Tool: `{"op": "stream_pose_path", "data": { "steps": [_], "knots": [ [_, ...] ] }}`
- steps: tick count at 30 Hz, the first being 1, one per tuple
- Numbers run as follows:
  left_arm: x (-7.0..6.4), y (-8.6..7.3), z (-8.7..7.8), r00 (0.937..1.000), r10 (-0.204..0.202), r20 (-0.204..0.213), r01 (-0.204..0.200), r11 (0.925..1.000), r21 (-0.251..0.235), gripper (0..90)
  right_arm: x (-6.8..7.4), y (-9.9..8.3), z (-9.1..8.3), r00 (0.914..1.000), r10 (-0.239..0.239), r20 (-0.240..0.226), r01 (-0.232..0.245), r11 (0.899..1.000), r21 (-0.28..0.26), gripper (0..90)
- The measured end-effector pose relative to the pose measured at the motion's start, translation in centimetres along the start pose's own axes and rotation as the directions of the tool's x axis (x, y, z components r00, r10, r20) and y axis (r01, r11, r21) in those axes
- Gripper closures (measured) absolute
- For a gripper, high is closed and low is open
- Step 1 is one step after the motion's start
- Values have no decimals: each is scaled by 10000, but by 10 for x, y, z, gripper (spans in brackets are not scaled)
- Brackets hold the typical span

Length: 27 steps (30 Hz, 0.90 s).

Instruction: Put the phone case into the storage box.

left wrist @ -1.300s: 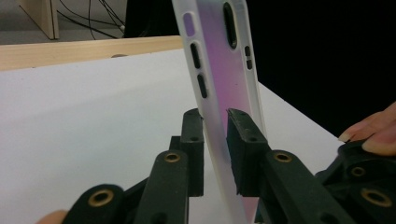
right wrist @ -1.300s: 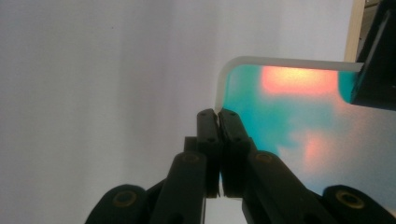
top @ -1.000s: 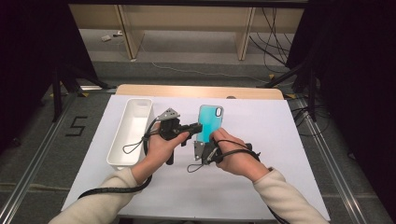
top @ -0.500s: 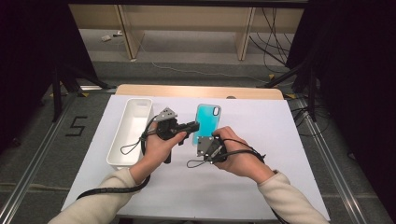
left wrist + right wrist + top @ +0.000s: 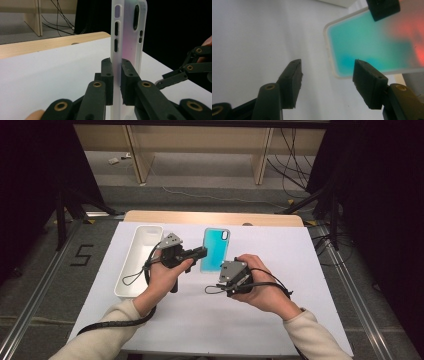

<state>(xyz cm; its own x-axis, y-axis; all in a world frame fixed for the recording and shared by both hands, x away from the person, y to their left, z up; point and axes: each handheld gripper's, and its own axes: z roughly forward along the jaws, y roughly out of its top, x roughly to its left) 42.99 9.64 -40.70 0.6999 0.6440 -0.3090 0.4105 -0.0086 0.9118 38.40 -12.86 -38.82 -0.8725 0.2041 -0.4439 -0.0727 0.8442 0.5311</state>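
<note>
A turquoise phone case (image 5: 215,249) with a frosted white rim is held off the white table, its camera cutout at the far end. My left gripper (image 5: 199,254) is shut on the case's left long edge; in the left gripper view both pads clamp the rim (image 5: 117,75) and the case (image 5: 127,35) stands edge-on. My right gripper (image 5: 226,279) is just off the case's near end, to the right. Its jaws stand open (image 5: 327,75) with nothing between them, and the case's corner (image 5: 367,47) is beyond the fingertips.
An empty white oblong tray (image 5: 131,265) lies on the table to the left of my left hand. The table's wooden back edge (image 5: 215,217) runs behind the case. The other hand's gripper (image 5: 190,67) shows at the right of the left gripper view.
My right gripper has drawn back from the case's near end, to the right and towards the person. The left gripper has kept its hold on the case.
</note>
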Motion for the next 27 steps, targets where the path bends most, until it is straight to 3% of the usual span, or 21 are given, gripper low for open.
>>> {"op": "stream_pose_path", "data": {
  "steps": [4, 6, 11, 15, 17, 21, 27],
  "knots": [
    [3, 1, -4, 10000, 41, 2, -41, 10000, -81, 823, -1, -5, -2, 9991, 406, 134, -402, 9988, -280, 399],
    [4, 1, -6, 10000, -3, -16, 3, 9999, -107, 823, 1, -7, -4, 9945, 1034, 139, -1019, 9910, -863, 393],
    [7, 2, -12, 10000, -14, -66, 13, 9998, -192, 823, 1, -17, -8, 9847, 1714, 296, -1649, 9740, -1552, 389],
    [10, 3, -17, 10000, 11, -90, -13, 9997, -260, 823, 1, -28, -11, 9698, 2411, 376, -2297, 9539, -1930, 381],
    [12, 4, -20, 10000, 0, -93, -3, 9996, -276, 823, 1, -35, -12, 9570, 2892, 240, -2775, 9362, -2158, 373],
    [14, 6, -25, 10000, 6, -82, -9, 9992, -397, 823, 2, -46, -12, 9370, 3491, 156, -3360, 9123, -2341, 344],
    [16, 8, -31, 9999, -40, -112, 35, 9988, -486, 823, 4, -54, -13, 9205, 3907, 101, -3771, 8946, -2399, 299]
  ]
}}
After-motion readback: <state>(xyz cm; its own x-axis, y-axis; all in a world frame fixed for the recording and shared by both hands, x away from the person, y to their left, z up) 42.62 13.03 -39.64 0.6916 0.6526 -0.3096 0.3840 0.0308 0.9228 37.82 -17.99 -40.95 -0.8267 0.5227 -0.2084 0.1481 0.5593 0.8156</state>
